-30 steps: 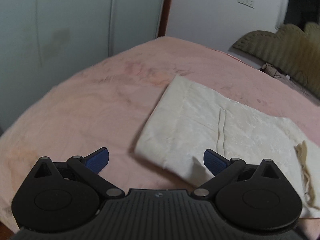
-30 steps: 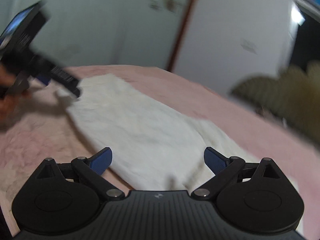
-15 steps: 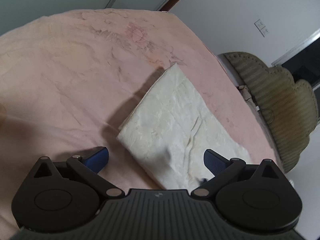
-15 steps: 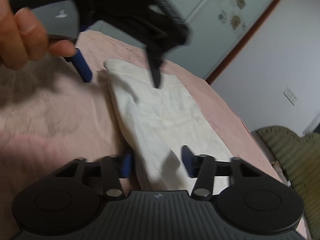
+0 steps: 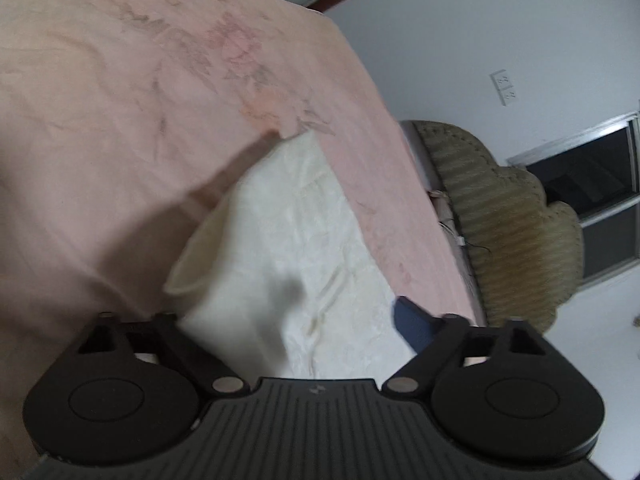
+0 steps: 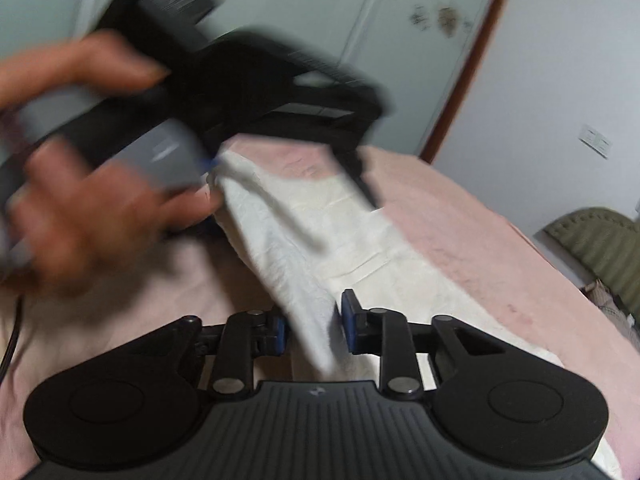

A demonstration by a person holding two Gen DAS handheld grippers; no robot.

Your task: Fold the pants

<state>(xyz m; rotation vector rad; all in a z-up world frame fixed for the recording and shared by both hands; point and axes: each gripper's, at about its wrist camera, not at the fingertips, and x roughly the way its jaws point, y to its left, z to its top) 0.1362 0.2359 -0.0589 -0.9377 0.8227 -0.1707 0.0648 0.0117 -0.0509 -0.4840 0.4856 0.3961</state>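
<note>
The cream pants lie folded lengthwise on the pink bed. My left gripper stands wide open over the near edge of the pants; cloth covers its left fingertip, and its right blue pad shows. In the right wrist view the left gripper shows blurred at the far end of the pants, with the edge there lifted. My right gripper is nearly closed around a raised ridge of the pants.
An olive quilted headboard stands at the right side of the bed. A white wall with a socket and a dark window lie behind. Pale wardrobe doors stand beyond the bed's far edge.
My right gripper has closed in on a ridge of the pants. My left gripper has dropped lower and closer onto the cloth, whose left edge now curls up.
</note>
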